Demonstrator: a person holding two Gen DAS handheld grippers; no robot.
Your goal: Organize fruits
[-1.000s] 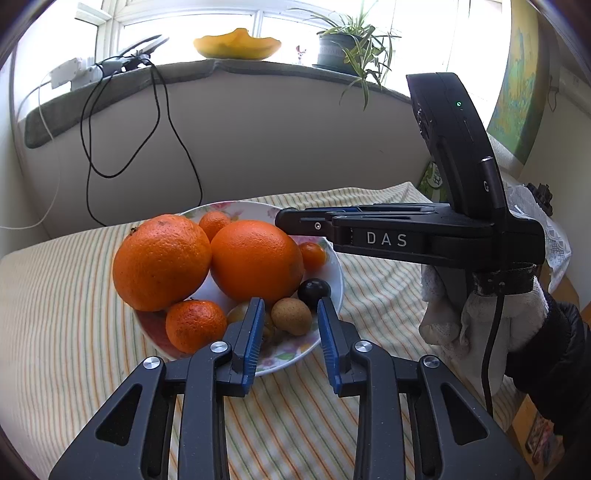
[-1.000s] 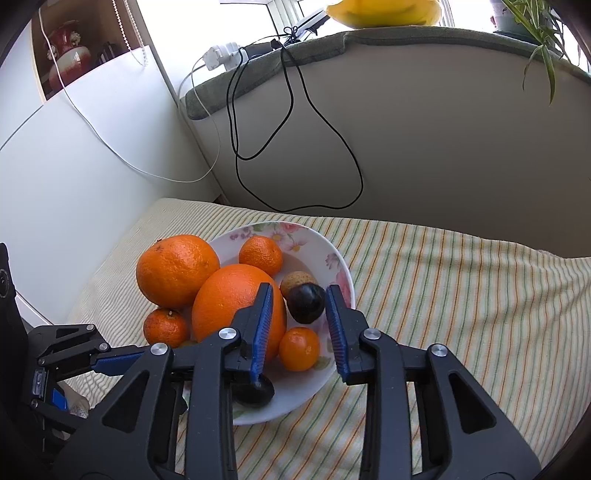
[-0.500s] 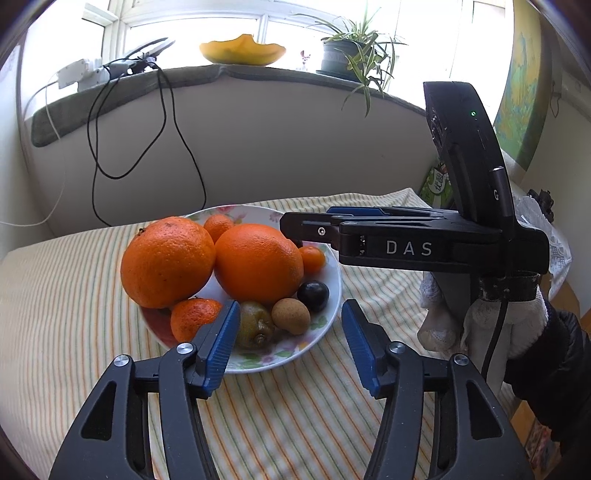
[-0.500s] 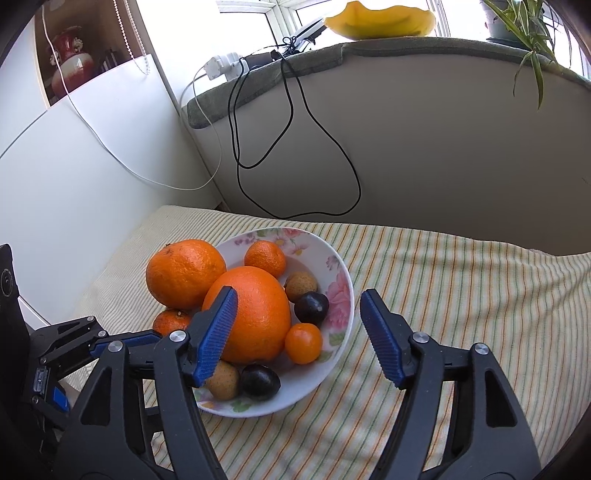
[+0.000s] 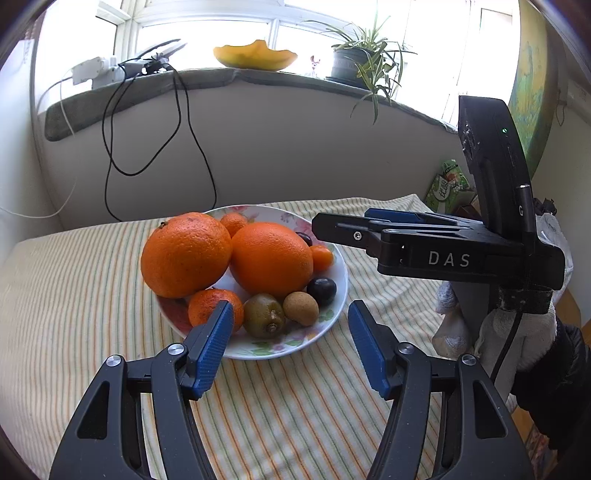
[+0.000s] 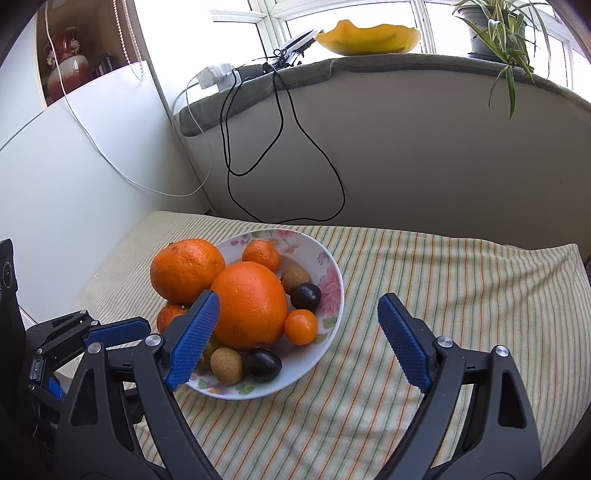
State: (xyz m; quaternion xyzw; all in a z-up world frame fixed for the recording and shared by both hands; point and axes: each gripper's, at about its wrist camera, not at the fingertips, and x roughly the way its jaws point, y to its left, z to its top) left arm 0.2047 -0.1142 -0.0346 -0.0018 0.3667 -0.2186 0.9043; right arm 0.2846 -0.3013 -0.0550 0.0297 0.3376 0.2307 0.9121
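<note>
A flowered white plate (image 5: 334, 308) (image 6: 327, 262) on the striped cloth holds two big oranges (image 5: 185, 254) (image 5: 272, 259), small tangerines (image 5: 210, 306), a kiwi (image 5: 264, 315), a brown longan-like fruit (image 5: 300, 308) and dark plums (image 5: 321, 290) (image 6: 263, 364). My left gripper (image 5: 291, 343) hovers open just before the plate's near rim, holding nothing. My right gripper (image 6: 297, 338) is open too, above the plate's right side, and also empty. In the left wrist view the right gripper's body (image 5: 436, 251) reaches in over the plate from the right.
The striped cloth (image 6: 443, 295) covers the table, with bare cloth right of the plate. Black cables (image 6: 284, 147) hang down the back wall from a sill with a yellow bowl (image 6: 369, 37) and a potted plant (image 6: 495, 33). A gloved hand (image 5: 517, 332) holds the right gripper.
Both grippers have opened wide from nearly shut and pulled back from the plate. The fruit lies as it did.
</note>
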